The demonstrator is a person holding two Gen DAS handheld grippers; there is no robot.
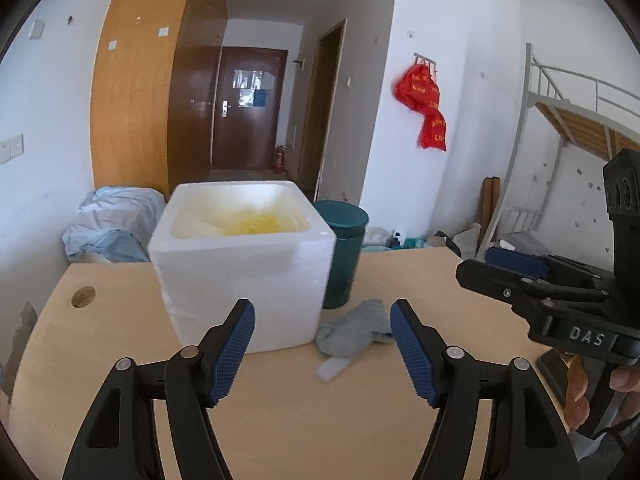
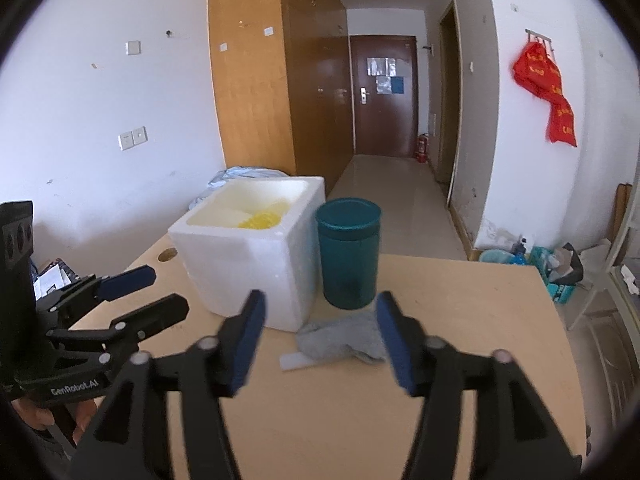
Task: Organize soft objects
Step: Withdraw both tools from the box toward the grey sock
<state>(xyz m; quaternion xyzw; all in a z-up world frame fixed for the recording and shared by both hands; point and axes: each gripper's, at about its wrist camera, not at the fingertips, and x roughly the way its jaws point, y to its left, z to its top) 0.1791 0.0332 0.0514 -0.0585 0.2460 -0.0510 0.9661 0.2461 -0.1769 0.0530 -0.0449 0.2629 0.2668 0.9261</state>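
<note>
A crumpled grey cloth [image 1: 354, 328] [image 2: 340, 338] lies on the wooden table beside a white foam box [image 1: 244, 260] [image 2: 252, 256]. Something yellow [image 1: 256, 224] [image 2: 260, 220] rests inside the box. A small white foam strip [image 1: 334, 368] [image 2: 296, 360] lies just in front of the cloth. My left gripper [image 1: 322, 354] stands open, short of the box and cloth, nothing between its fingers. My right gripper [image 2: 320, 344] is open too, with the cloth lying on the table beyond its fingertips. Each gripper shows at the edge of the other's view.
A dark teal cylindrical can [image 1: 344, 252] [image 2: 348, 256] stands right of the box, behind the cloth. The table [image 1: 280, 420] [image 2: 460, 320] has a round cable hole [image 1: 83, 297] at its far left. A bundle of pale bags [image 1: 112, 224] lies beyond it.
</note>
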